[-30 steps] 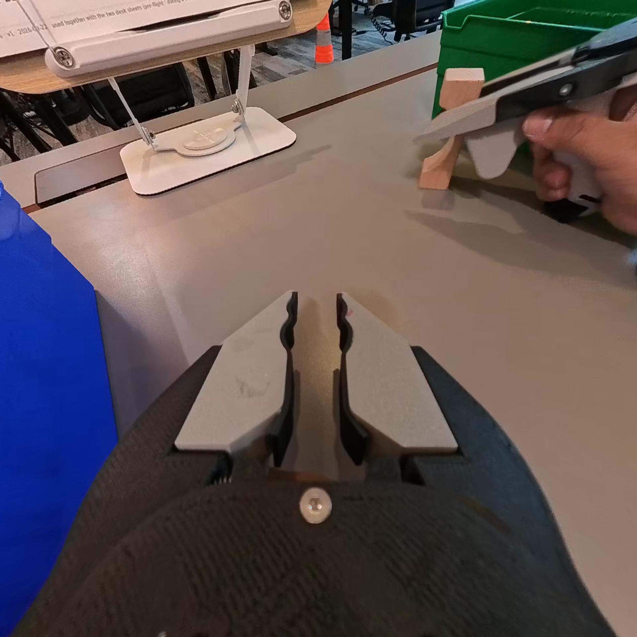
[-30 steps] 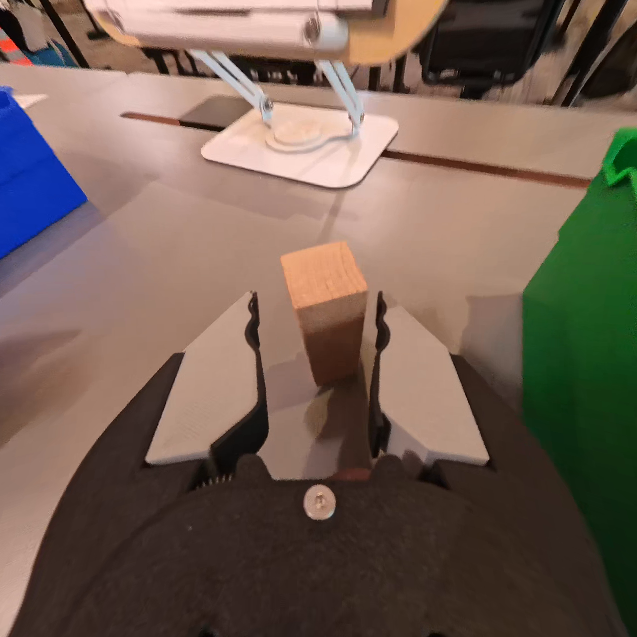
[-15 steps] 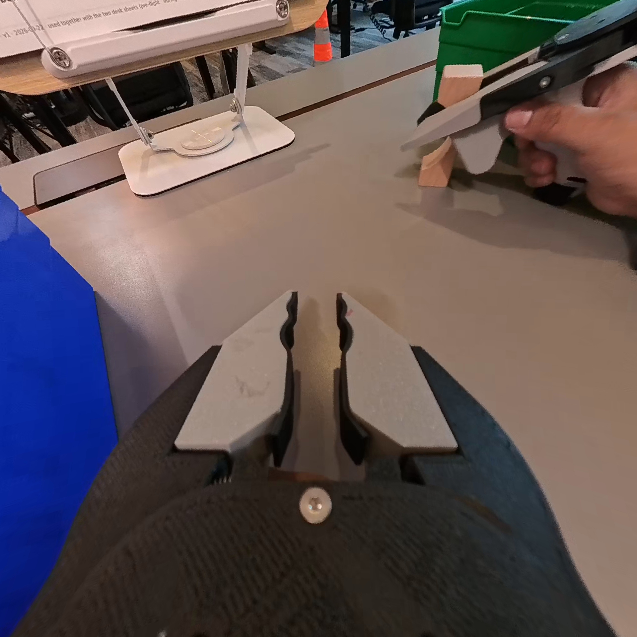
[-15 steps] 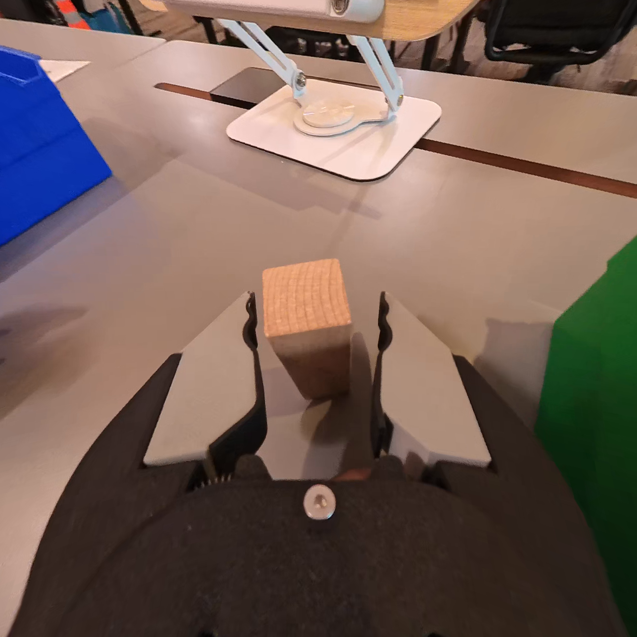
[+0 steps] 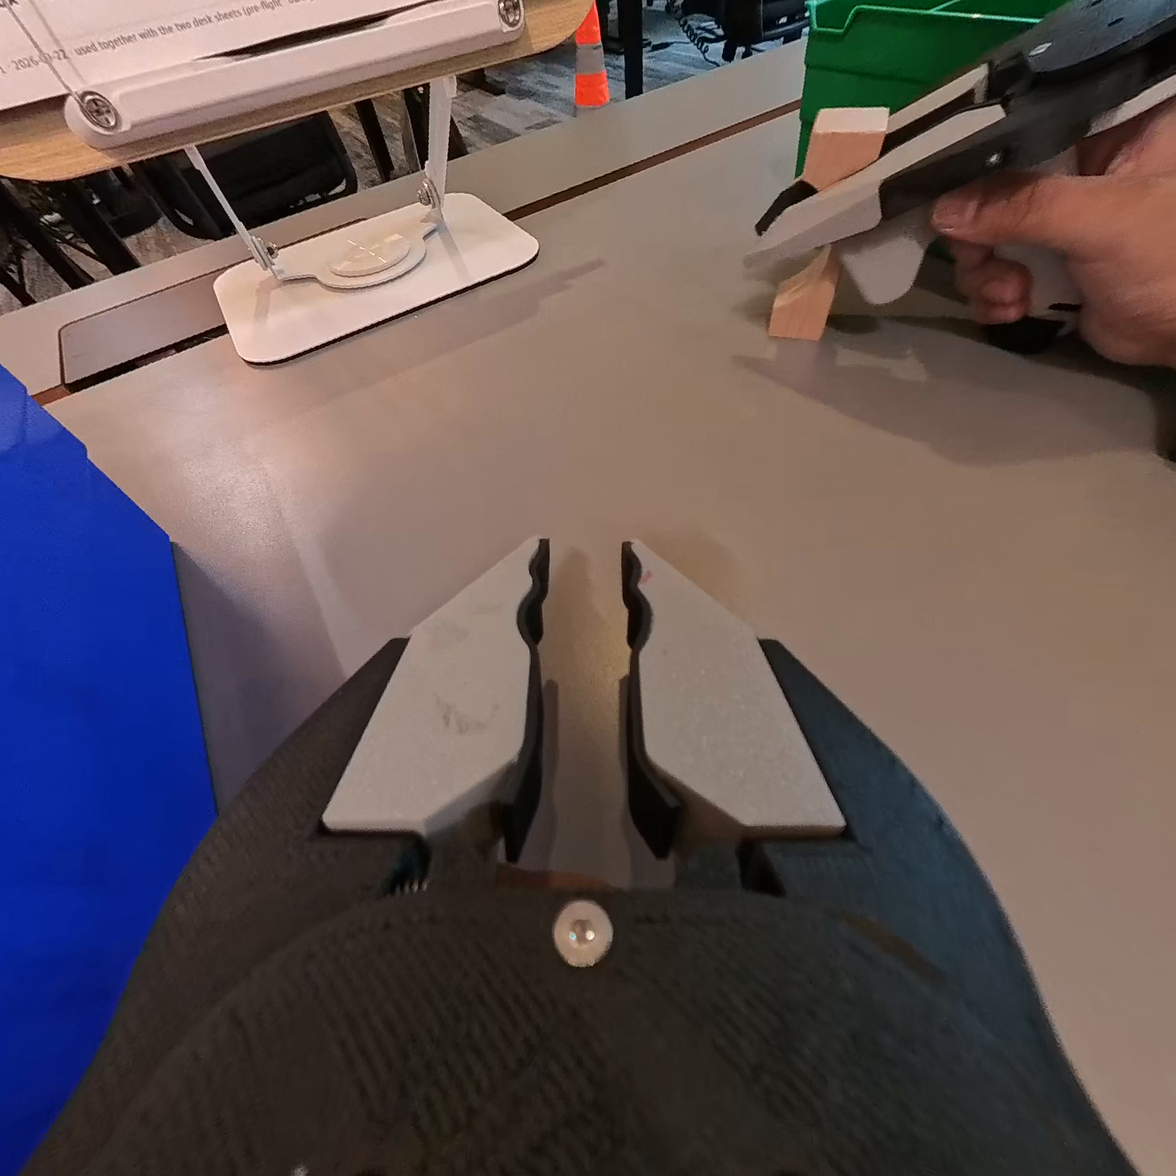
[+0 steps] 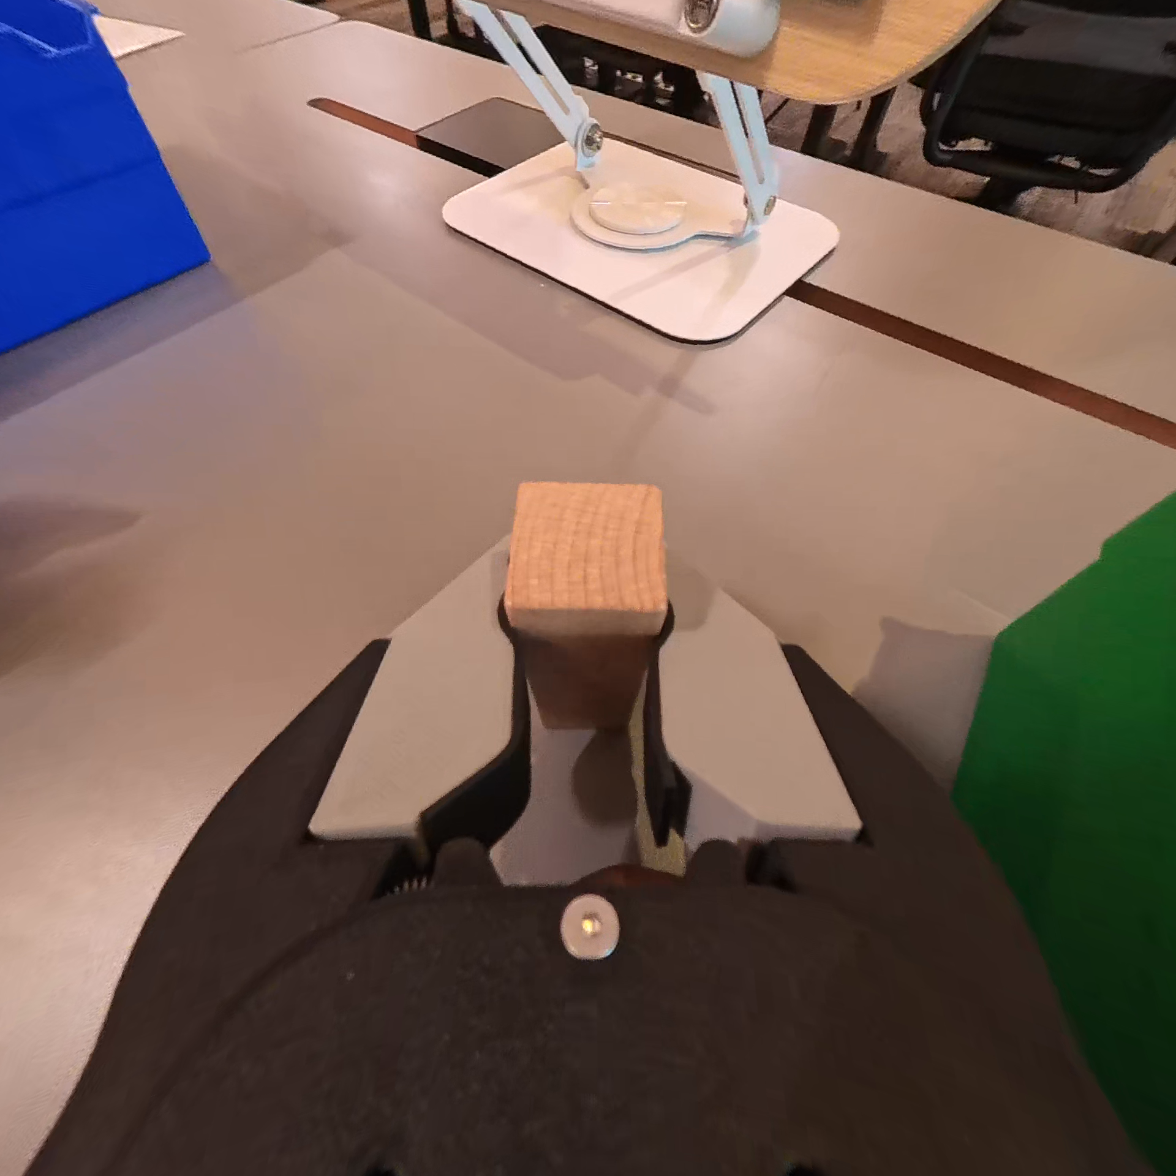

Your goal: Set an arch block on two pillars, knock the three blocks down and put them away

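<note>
My right gripper has just closed from wide onto the upright pale wooden pillar block, pads pressing both sides, its foot on the grey table beside the green bin. I judge it ready to lift. My left gripper hovers narrow and empty, unchanged.

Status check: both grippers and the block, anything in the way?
Right gripper clamped on the upright pale wooden pillar block, base on the grey table. Left gripper part open, holding nothing. Green bin close on the right.
</note>
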Demonstrator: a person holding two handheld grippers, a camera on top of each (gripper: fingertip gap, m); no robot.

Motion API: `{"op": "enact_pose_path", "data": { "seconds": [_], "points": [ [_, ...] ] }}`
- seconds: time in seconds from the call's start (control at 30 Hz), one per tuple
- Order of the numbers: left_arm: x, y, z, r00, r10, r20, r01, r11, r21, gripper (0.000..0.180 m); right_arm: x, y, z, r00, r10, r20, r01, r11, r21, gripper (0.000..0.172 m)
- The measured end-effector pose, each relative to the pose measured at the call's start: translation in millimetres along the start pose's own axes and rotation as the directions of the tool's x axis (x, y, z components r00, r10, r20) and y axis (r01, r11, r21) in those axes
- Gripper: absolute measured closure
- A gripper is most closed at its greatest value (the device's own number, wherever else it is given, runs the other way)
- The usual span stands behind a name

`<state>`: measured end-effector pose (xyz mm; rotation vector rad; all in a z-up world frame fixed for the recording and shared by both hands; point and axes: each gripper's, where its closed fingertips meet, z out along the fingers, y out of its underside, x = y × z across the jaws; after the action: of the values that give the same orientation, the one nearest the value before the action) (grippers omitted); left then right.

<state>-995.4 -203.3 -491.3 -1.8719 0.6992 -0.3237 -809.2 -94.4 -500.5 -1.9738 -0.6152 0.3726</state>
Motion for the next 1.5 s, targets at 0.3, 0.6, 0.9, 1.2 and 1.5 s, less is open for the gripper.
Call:
{"op": "enact_pose_path", "data": {
  "seconds": [0.3, 0.6, 0.9, 1.2, 1.5],
  "points": [
    [1, 1, 1, 1.0, 0.011, -0.001, -0.011, 1.0, -0.005, 0.16, -12, -31, -23, 0.961, -0.205, -0.188, 0.226, 0.969, 0.101, 0.139],
    [2, 1, 1, 1.0, 0.017, 0.0, -0.017, 1.0, -0.005, 0.16, -24, -121, -137, 0.494, -0.277, -0.824, 0.703, 0.685, 0.192, 0.139],
    [3, 1, 1, 1.0, 0.028, -0.001, -0.028, 1.0, -0.011, 0.16, 6, -125, -245, 0.571, 0.049, -0.82, 0.53, 0.741, 0.413, 0.138],
    [6, 4, 4, 0.998, 0.067, 0.006, -0.066, 0.997, -0.039, 0.16, 120, -14, -210, 0.691, -0.046, -0.722, 0.079, 0.997, 0.013, 0.138],
    [5, 3, 3, 0.998, 0.064, 0.01, -0.063, 0.998, -0.027, 0.16, 108, 4, -188, 0.797, 0.003, -0.604, -0.012, 1.0, -0.011, 0.123]
  ]
}}
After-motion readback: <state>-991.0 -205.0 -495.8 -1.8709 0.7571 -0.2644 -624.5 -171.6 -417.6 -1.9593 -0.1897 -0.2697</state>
